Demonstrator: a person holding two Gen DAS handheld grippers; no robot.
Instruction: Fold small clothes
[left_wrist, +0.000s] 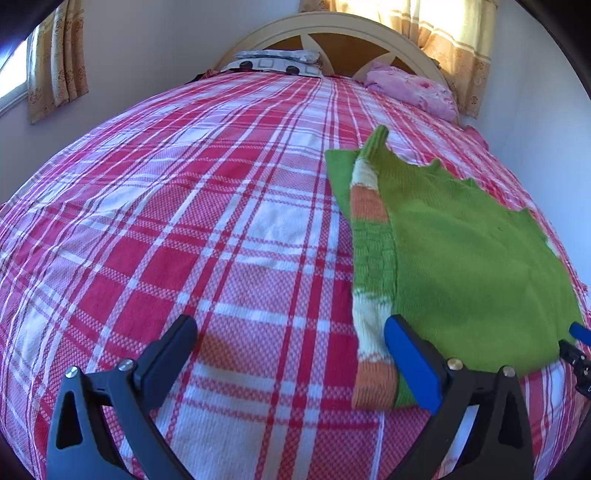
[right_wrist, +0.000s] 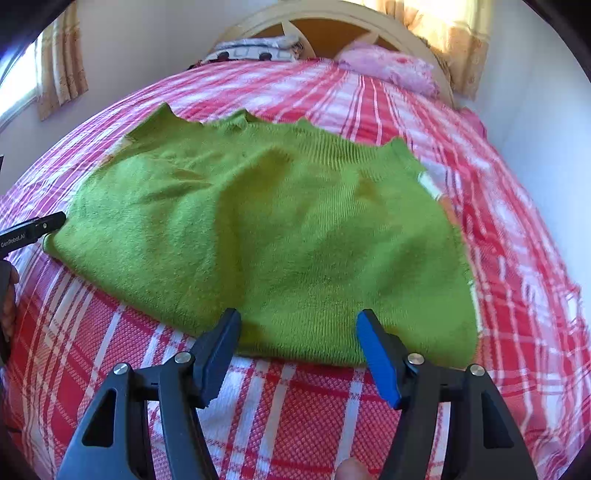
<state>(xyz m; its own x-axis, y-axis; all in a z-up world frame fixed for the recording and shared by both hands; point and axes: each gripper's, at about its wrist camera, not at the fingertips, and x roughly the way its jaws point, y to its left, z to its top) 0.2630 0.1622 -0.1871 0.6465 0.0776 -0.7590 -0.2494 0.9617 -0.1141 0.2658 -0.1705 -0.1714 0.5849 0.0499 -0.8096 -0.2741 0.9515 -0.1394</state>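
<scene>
A small green knit sweater (left_wrist: 469, 258) lies flat on the red and white plaid bed. Its striped orange, white and green sleeve (left_wrist: 373, 280) lies folded along its left side. My left gripper (left_wrist: 291, 336) is open and empty, low over the bed at the sweater's near left corner, its blue finger beside the sleeve. In the right wrist view the sweater (right_wrist: 280, 236) spreads across the middle. My right gripper (right_wrist: 297, 328) is open and empty just above the sweater's near hem. The left gripper's finger (right_wrist: 33, 229) shows at that view's left edge.
The plaid bedsheet (left_wrist: 184, 221) covers the whole bed. A patterned pillow (left_wrist: 277, 62) and a pink bundle of cloth (left_wrist: 413, 90) lie at the headboard (left_wrist: 332, 26). A wall runs along the bed's right side. Curtained windows stand at left and behind.
</scene>
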